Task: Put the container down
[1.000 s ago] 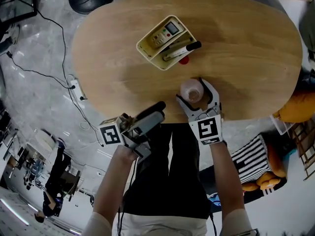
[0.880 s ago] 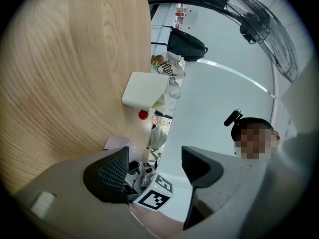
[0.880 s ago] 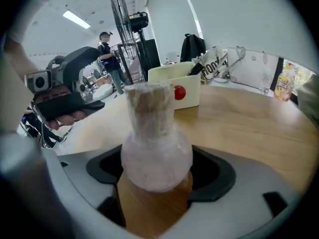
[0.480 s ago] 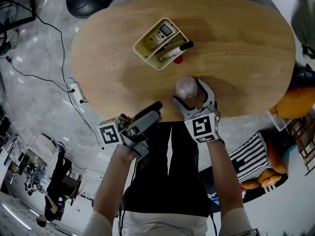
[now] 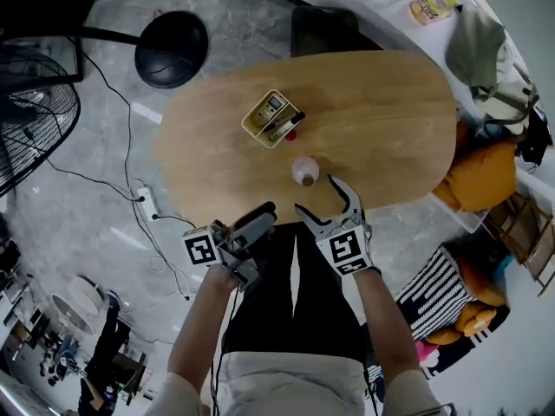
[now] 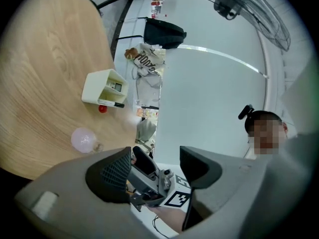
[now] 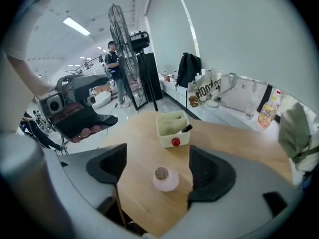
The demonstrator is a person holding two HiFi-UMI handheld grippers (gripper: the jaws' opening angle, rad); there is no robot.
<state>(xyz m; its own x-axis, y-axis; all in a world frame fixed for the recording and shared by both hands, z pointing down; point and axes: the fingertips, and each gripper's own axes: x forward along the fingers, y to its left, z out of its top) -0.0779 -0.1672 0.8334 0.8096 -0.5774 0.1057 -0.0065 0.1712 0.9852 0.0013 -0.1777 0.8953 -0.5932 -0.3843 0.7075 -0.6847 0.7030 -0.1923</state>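
Note:
The container (image 5: 304, 172), a small pale pink jar with a brown stopper, stands upright on the oval wooden table (image 5: 390, 120). My right gripper (image 5: 316, 194) hangs open above the table's near edge, clear of the jar; in its own view the jar (image 7: 164, 177) sits far below between the jaws of the right gripper (image 7: 157, 161). My left gripper (image 5: 260, 215) is held off the near edge, open. Its jaws have just been closing a little, with nothing between them. The left gripper (image 6: 155, 158) looks sideways at the jar (image 6: 82, 139).
A pale yellow box (image 5: 270, 118) holding a remote and a marker stands behind the jar, a red ball (image 5: 291, 134) beside it. A fan base (image 5: 172, 48), cables and a power strip (image 5: 147, 202) lie on the floor at left. An orange cushion (image 5: 481, 176) sits at right.
Both grippers have risen away from the table. The right gripper, which flanked the jar, is now off it and the jar stands alone. The head view has pulled back.

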